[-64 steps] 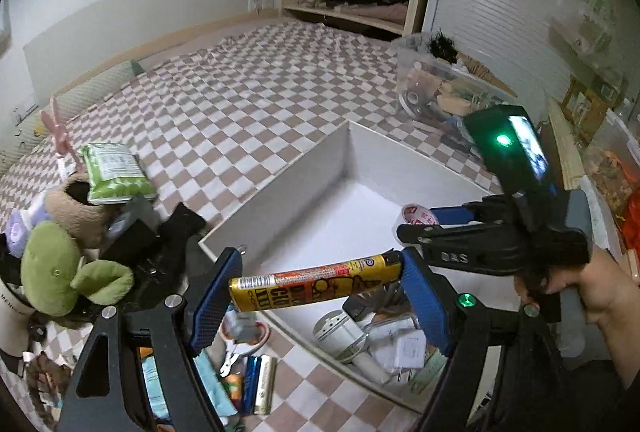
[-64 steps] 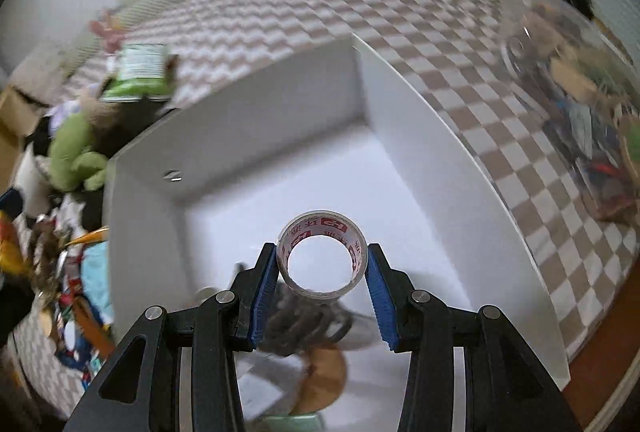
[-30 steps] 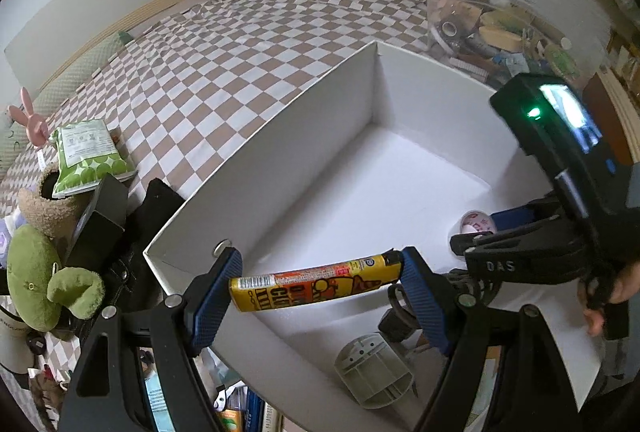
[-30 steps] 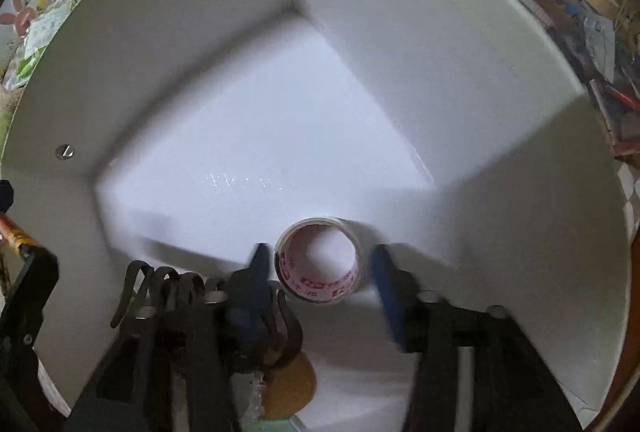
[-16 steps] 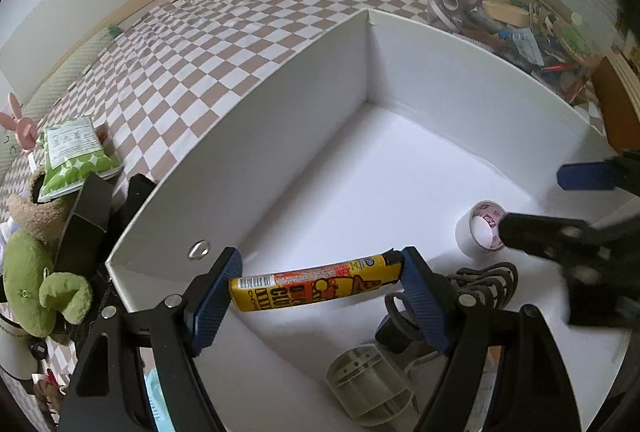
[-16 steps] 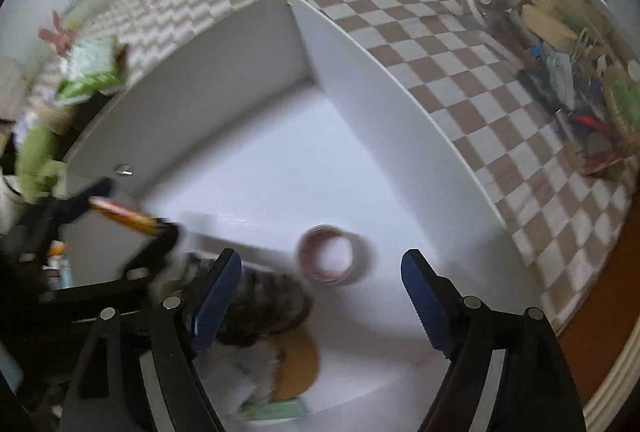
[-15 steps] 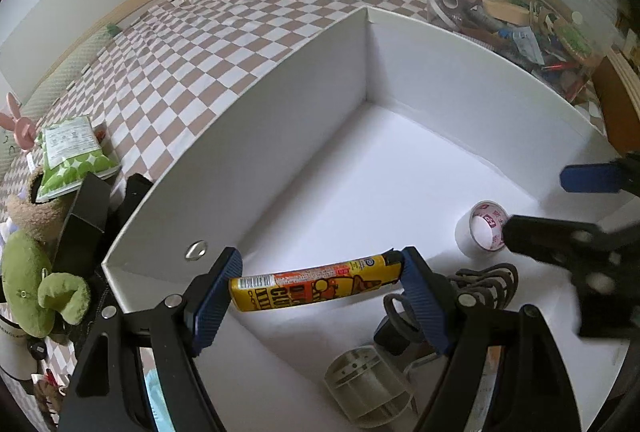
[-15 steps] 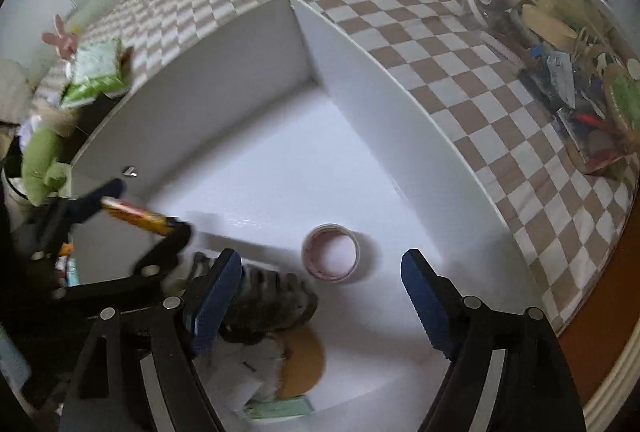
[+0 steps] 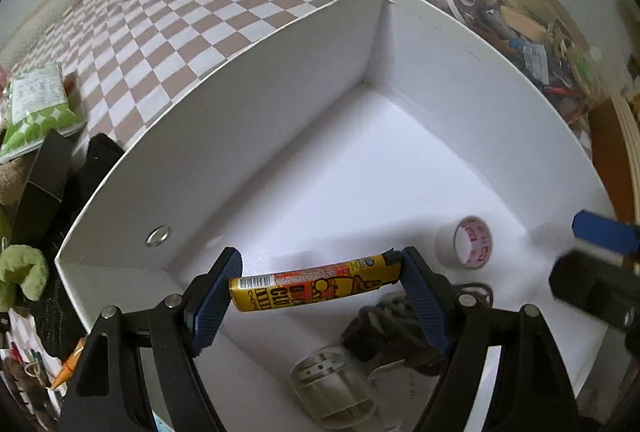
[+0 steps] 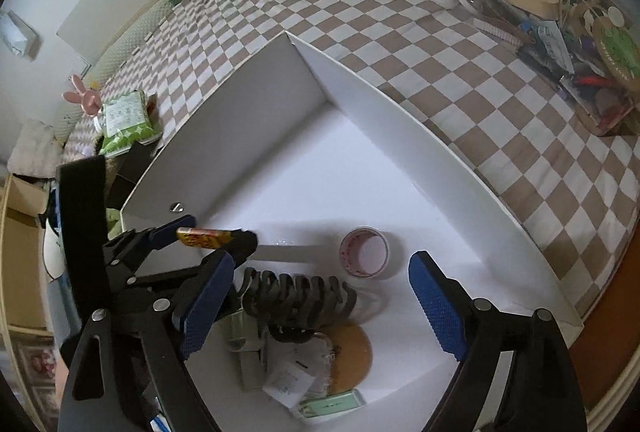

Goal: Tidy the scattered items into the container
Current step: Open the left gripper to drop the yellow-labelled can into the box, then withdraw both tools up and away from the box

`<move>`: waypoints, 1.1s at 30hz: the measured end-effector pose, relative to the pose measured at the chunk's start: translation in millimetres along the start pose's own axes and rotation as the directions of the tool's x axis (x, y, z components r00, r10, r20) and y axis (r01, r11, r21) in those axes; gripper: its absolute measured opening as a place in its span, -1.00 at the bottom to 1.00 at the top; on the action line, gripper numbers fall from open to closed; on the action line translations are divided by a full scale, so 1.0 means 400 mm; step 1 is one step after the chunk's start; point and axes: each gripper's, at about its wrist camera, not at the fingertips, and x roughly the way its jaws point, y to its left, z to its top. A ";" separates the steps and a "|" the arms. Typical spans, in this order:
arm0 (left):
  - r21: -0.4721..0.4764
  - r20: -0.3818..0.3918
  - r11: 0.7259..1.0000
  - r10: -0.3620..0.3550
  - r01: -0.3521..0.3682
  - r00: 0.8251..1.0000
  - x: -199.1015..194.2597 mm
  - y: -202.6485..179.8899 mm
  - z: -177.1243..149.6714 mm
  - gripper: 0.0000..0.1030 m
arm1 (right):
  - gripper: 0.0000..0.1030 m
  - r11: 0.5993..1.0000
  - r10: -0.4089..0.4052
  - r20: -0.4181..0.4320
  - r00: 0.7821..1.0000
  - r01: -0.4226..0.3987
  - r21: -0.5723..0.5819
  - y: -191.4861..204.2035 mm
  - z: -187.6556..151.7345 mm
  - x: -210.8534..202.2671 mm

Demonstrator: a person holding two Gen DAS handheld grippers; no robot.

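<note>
My left gripper (image 9: pixel 316 286) is shut on a yellow and orange glue tube (image 9: pixel 312 282), held level just above the floor of the white box (image 9: pixel 280 79), near its front left wall. The tube also shows in the right wrist view (image 10: pixel 202 236). My right gripper (image 10: pixel 320 302) is open and empty above the box. A tape roll (image 10: pixel 364 252) lies on the box floor ahead of it; it also shows in the left wrist view (image 9: pixel 470 242). A black hair claw (image 10: pixel 298 298) lies below the right gripper.
In the box lie a grey round part (image 9: pixel 332 388), a brown disc (image 10: pixel 348 358), paper tags and a green card (image 10: pixel 332 402). A clear bin of clutter (image 10: pixel 540 3) stands at the right. A green snack bag (image 9: pixel 36 107), a green plush toy (image 9: pixel 20 272) and black boxes lie left of the box.
My right gripper has let go of the tape roll, opened wide and risen above the box. My left gripper has carried the tube over the wall and lower into the box.
</note>
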 end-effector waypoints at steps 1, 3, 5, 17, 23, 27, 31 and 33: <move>0.001 -0.009 1.000 -0.002 0.002 1.000 0.004 -0.003 0.002 0.56 | 0.74 1.000 0.004 0.001 1.000 -0.004 0.000 -0.002 0.000 -0.003; 0.003 -0.027 1.000 -0.013 0.013 1.000 0.015 -0.015 0.007 0.56 | 0.74 1.000 0.018 0.005 1.000 -0.018 0.001 -0.004 0.003 -0.011; 0.006 -0.045 1.000 -0.024 0.025 0.999 0.025 -0.027 0.011 0.56 | 0.74 1.000 0.025 0.011 1.000 -0.026 0.004 -0.008 0.006 -0.017; 0.093 -0.171 0.995 -0.025 0.041 0.985 0.100 -0.111 -0.009 0.67 | 0.74 1.000 -0.008 -0.065 0.998 0.007 -0.014 -0.026 0.005 0.051; 0.077 -0.176 0.996 -0.026 0.041 0.984 0.101 -0.110 -0.008 0.74 | 0.74 0.999 0.021 -0.070 0.997 -0.018 0.037 -0.055 0.011 0.052; 0.043 -0.103 0.998 -0.040 0.045 0.994 0.065 -0.093 -0.006 0.74 | 0.74 0.998 0.041 -0.053 0.998 -0.038 0.053 -0.066 0.014 0.037; 0.021 -0.007 1.000 -0.012 0.013 1.000 0.014 -0.072 -0.011 0.74 | 0.74 0.988 0.114 -0.011 0.993 -0.112 0.103 -0.082 0.010 0.014; 0.022 0.045 1.000 0.007 -0.008 0.999 -0.014 -0.064 -0.017 0.74 | 0.74 0.987 0.117 0.010 0.993 -0.117 0.107 -0.086 0.007 0.000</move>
